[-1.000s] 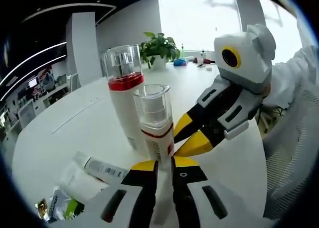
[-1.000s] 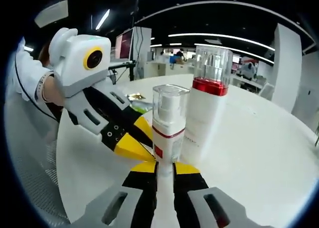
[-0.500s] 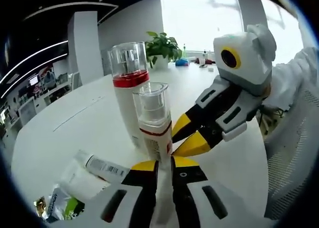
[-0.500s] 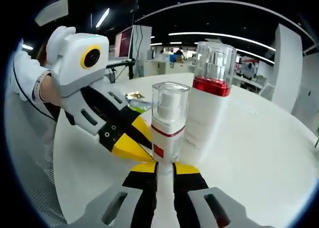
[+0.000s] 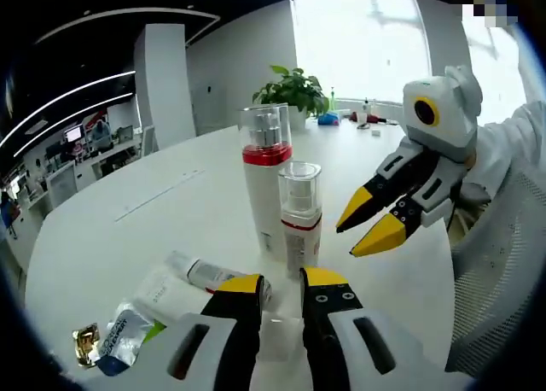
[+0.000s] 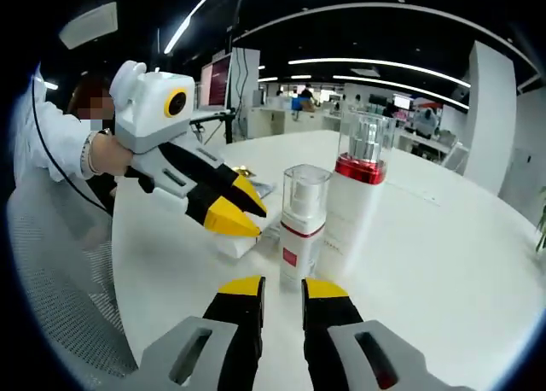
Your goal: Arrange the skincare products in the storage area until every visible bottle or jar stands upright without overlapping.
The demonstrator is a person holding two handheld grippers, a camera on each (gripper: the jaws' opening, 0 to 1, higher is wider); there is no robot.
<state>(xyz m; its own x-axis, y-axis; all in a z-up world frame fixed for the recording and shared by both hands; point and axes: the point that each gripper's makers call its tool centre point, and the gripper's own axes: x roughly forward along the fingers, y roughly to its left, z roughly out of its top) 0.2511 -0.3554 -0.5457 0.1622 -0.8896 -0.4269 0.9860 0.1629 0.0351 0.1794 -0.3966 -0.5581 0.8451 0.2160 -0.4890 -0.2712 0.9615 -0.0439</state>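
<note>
Both grippers hung free of the bottles. The left gripper [image 5: 281, 282] had its jaws slightly parted with nothing between them, its tips just short of the small pump bottle [image 5: 300, 220], and the right gripper [image 6: 281, 284] was likewise a little open and empty on the opposite side of that same bottle. The small pump bottle, white with a red band and a clear cap, stood upright on the white desk [image 5: 128, 237]. Just behind it, close enough that I could not tell whether they touched, the tall pump bottle [image 5: 264, 182] also stood upright under its clear cap and red collar. That much of the arranging looked done. To the left of the small pump bottle, as the left gripper view showed it, a white tube [image 5: 175, 287] lay flat on the desk beside another white item with a printed label, and further out a crumpled sachet [image 5: 115, 344] lay flat too. Judging by this, two products were settled, while the lying ones remained to be stood up or spaced out near the small pump bottle. A potted plant [image 5: 294, 92] stood well beyond the bottles.
</note>
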